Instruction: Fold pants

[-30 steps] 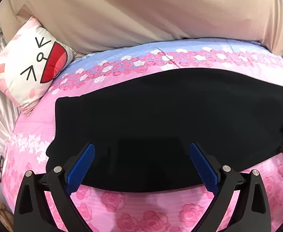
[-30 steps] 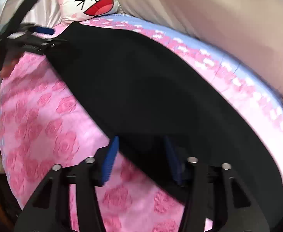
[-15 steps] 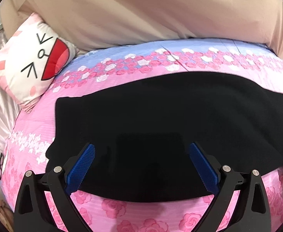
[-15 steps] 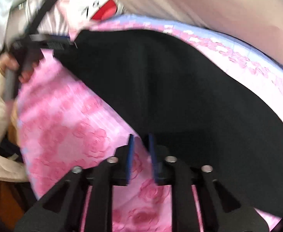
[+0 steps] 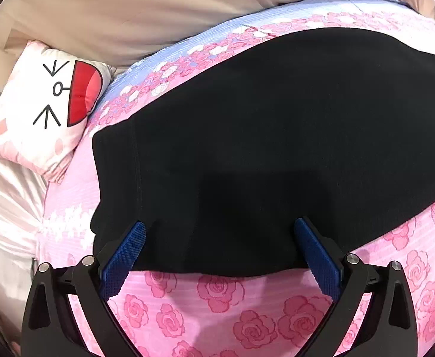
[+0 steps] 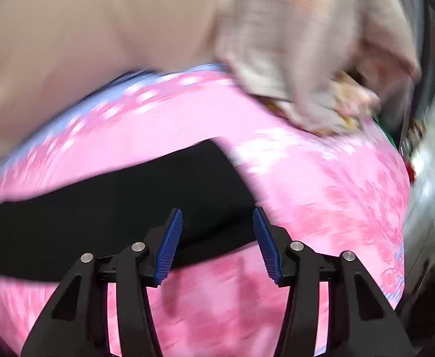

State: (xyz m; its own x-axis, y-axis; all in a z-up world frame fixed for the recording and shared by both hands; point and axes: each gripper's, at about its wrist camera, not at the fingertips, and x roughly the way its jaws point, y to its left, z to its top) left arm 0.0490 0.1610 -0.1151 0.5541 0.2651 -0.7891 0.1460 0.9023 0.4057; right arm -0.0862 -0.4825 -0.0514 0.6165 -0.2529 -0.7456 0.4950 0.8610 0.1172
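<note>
Black pants (image 5: 262, 148) lie flat across a pink rose-print bedspread (image 5: 232, 312). In the left wrist view their waistband end is at the left, and my left gripper (image 5: 219, 232) is open wide and empty over the near edge. In the right wrist view, which is blurred, the pants' narrow end (image 6: 146, 208) lies ahead. My right gripper (image 6: 217, 226) is open and empty just above that end's near edge.
A white cat-face pillow (image 5: 48, 104) rests at the bed's left end. A beige sheet (image 5: 128, 9) runs along the far side. Crumpled beige cloth (image 6: 306, 59) sits at the bed's right end, with dark clutter (image 6: 425, 148) beyond the edge.
My right gripper, shut half a second ago, has opened and swung to the pants' other end. My left gripper has turned, so the pants now run diagonally in its view.
</note>
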